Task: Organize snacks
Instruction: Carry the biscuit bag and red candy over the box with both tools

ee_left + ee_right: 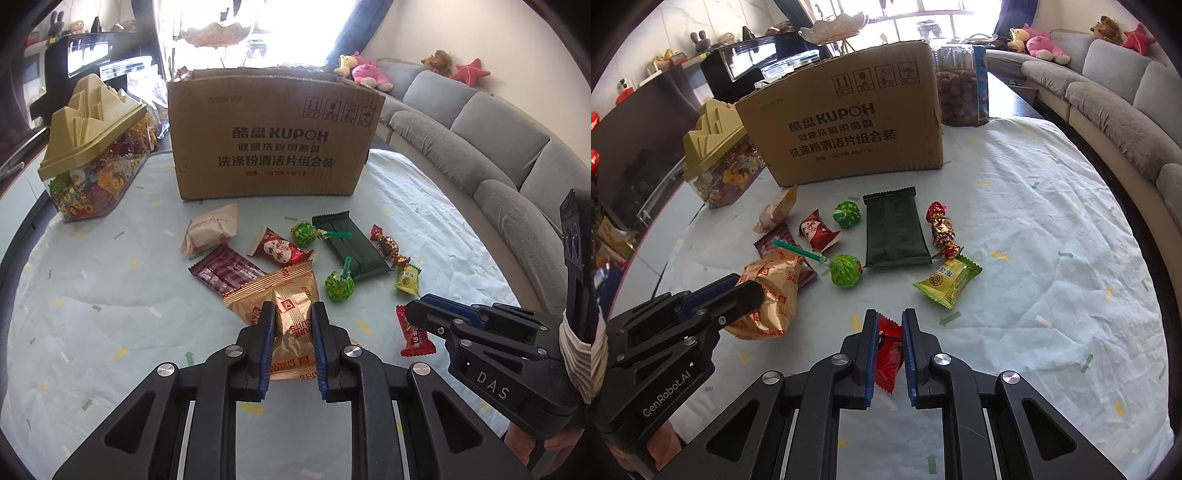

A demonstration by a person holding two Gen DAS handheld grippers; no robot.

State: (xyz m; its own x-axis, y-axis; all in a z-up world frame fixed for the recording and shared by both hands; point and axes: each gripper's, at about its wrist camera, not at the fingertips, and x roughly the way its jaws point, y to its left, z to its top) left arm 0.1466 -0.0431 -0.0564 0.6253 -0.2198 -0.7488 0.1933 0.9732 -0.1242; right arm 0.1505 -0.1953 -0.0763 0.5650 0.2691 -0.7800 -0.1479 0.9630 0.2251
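On the pale tablecloth (92,314), the left gripper (293,314) clamps a gold biscuit packet (291,295), the KUPOH cardboard box (273,136) stands behind the scattered sweets, and the right gripper (889,321), its body marked DAS, pinches a red candy (888,350).

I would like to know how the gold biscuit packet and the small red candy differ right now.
The gold biscuit packet is large and puffy; the red candy is small and flat. The packet sits in the left gripper, the candy in the right gripper. Both are clamped between blue pads.
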